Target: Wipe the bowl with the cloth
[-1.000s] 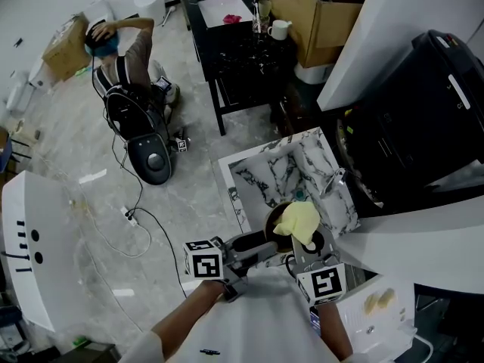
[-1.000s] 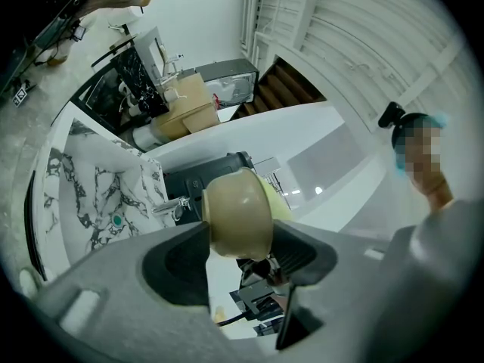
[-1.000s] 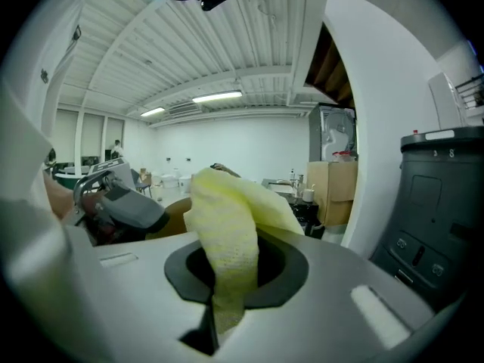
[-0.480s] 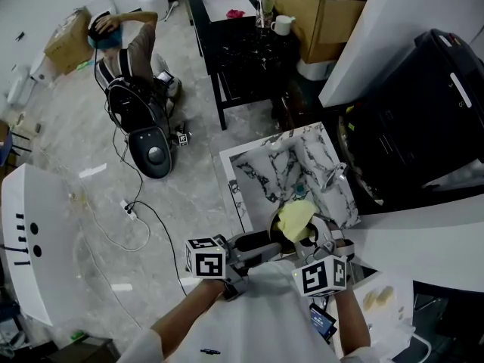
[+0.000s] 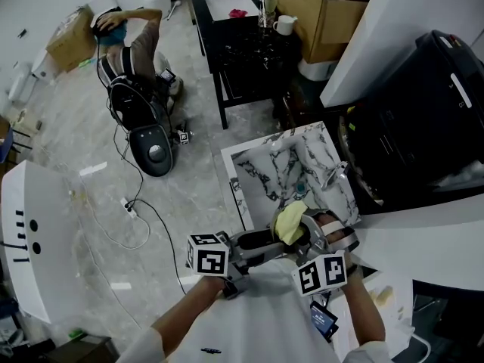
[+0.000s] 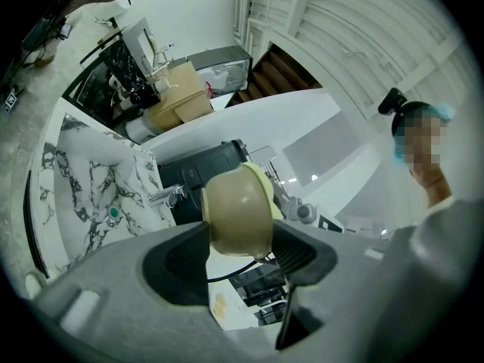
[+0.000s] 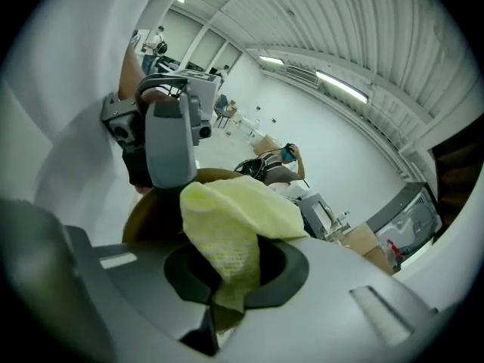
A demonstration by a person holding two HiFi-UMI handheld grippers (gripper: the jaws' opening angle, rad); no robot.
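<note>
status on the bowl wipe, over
Left gripper shut on the bowl. Right gripper shut on the yellow cloth, cloth at the bowl's rim. No obstruction seen between them.

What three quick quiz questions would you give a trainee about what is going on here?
1. True or false: the left gripper is shut on the bowl.
2. Which one holds the cloth? A) right gripper B) left gripper C) neither
3. Fill in: the cloth's colour is ___.

Key: 1 true; 2 A; 3 yellow.
</note>
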